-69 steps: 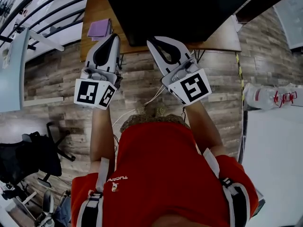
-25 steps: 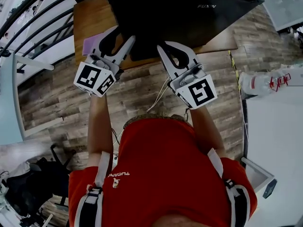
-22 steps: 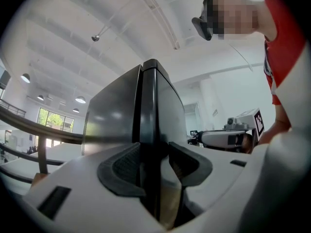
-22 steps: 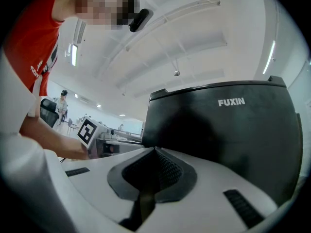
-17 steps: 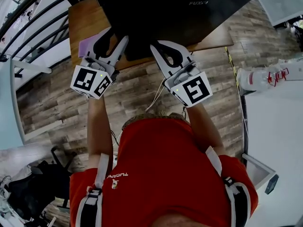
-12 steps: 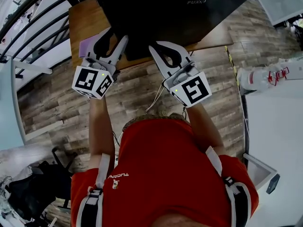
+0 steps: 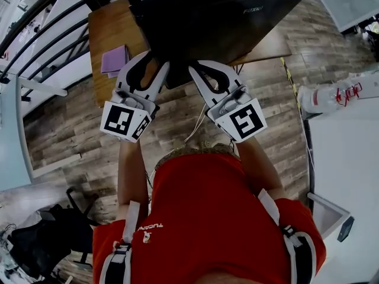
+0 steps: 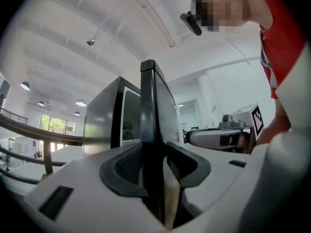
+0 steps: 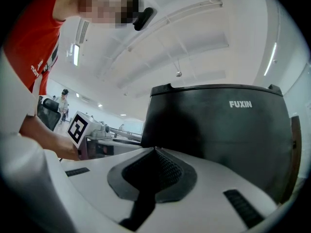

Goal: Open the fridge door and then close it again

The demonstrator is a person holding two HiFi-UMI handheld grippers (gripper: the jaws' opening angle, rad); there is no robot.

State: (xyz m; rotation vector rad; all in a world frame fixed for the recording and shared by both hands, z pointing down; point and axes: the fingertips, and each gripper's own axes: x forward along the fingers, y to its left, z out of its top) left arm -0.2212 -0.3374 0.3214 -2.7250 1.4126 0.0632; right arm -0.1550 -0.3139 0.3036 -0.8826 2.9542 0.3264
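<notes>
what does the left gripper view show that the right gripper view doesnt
Only the left gripper view: the fridge door's edge between the left tool's closing jaws, with the door ajar. Only the right gripper view: the door's black front and FUXIN lettering, beyond the shut, empty right tool. Both: the door, the other tool, the person's red shirt.

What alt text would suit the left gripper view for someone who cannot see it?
The edge of an ajar glossy black fridge door stands between the left gripper's closing dark jaws; the white right gripper shows at right.
</notes>
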